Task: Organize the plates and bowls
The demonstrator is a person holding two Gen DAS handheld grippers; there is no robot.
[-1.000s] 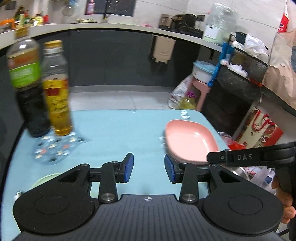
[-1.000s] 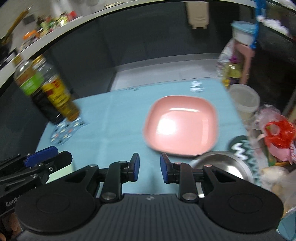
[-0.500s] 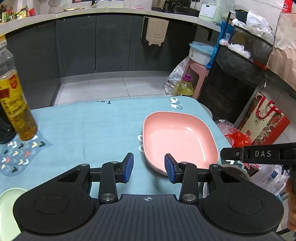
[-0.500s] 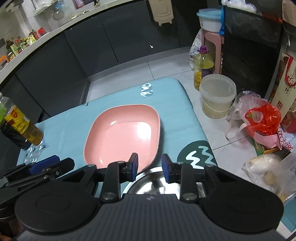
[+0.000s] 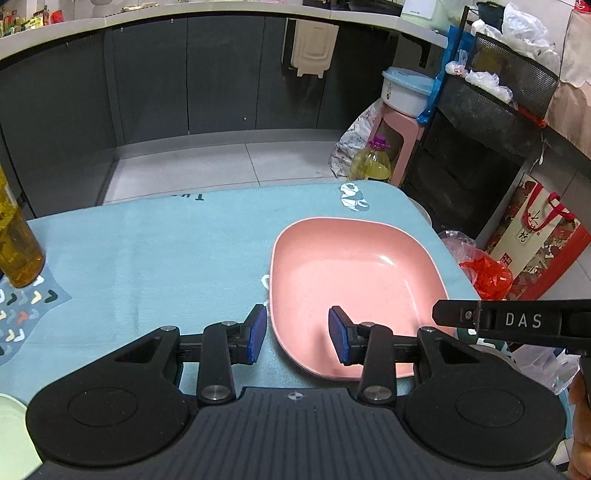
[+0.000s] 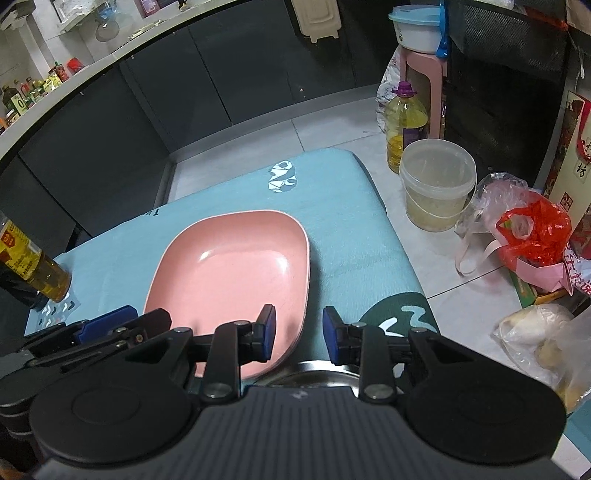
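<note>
On tabletop (image 5: pixel 155 251): pink plate (image 5: pixel 354 280) approach step. Both hand-held grippers, left (image 5: pixel 297 334) and right (image 6: pixel 298 334), wide, empty. Next: straddle rim, close.

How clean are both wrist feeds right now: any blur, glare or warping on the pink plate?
Left wrist: sharp, with no motion blur; pink plate shows one small glare streak, and fisheye bends the countertop into an arc. Right wrist: also sharp; the plate carries soft highlights, and the steel bowl glints under the right gripper; edges curve strongly.
</note>
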